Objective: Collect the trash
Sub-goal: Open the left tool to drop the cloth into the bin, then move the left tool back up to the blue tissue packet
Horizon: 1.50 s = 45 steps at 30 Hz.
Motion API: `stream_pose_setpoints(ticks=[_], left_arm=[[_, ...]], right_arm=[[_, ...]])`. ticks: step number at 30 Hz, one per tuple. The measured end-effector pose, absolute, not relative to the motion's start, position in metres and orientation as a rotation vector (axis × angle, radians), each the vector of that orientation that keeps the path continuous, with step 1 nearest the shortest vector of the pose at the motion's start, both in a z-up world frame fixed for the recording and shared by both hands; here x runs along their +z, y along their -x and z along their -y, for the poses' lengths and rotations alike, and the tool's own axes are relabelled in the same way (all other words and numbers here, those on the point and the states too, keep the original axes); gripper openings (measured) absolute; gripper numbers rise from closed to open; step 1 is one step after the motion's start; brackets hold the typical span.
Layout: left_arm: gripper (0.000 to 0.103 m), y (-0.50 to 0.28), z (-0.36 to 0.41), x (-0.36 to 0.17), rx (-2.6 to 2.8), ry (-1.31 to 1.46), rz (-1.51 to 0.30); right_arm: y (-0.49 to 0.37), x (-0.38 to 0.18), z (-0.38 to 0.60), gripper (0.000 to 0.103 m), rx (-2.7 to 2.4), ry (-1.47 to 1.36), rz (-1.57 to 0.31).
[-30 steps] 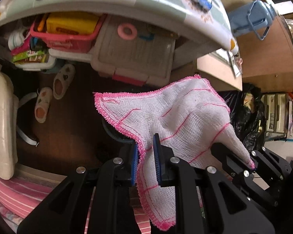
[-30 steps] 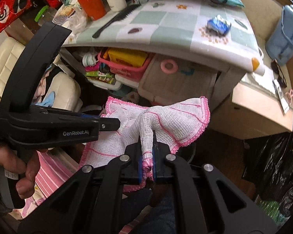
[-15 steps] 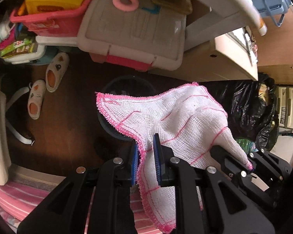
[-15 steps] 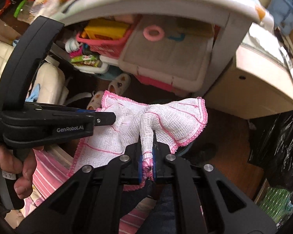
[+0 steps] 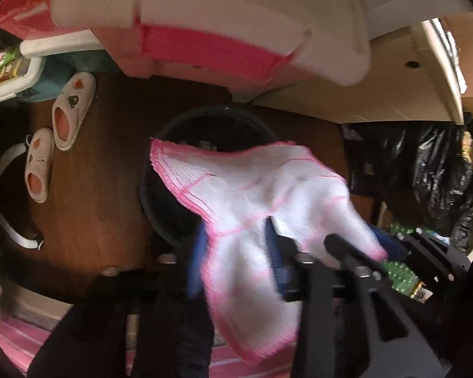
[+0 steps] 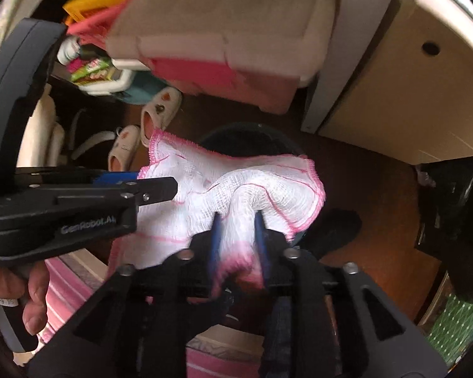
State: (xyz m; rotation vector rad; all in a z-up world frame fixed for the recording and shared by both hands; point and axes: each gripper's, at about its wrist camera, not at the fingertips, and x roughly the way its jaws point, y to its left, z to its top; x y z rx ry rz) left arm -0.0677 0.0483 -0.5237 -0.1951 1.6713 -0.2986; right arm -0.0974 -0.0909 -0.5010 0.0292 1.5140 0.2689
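Cloth, white with pink edging, hangs over dark bin. Left gripper and right gripper both spread apart, cloth loose between fingers.

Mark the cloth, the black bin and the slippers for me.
cloth (image 5: 252, 186): left wrist view, on its white middle.
black bin (image 5: 217, 113): left wrist view, on its far rim.
slippers (image 5: 74, 107): left wrist view, on the upper slipper's top.
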Motion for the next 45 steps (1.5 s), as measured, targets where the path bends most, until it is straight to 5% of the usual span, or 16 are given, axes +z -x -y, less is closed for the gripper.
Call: stream_pose_setpoints(ticks=[2,8,16,31,45], left_arm=[[0.059,0.068,-0.048,-0.533,-0.291,0.178,-1.673],[0.076,0.070,-0.047,-0.521,-0.278,0.160,-1.652],[0.088,0.067,-0.048,-0.436,-0.257,0.148,-1.577],[0.092,0.061,-0.044,-0.239,-0.273,0.195,-1.373],[0.092,0.016,-0.020,-0.141,-0.303,0.167,-1.216]], right_arm=[[0.098,-0.509,0.092,0.060,0.271,-0.013,-1.512],[0.101,-0.499,0.106,0.076,0.225,0.003,-1.492],[0.097,-0.416,0.123,0.091,0.157,-0.067,-1.435],[0.097,-0.212,0.140,0.098,0.089,-0.088,-1.224],[0.071,-0.127,0.172,0.098,0.054,-0.097,-1.083]])
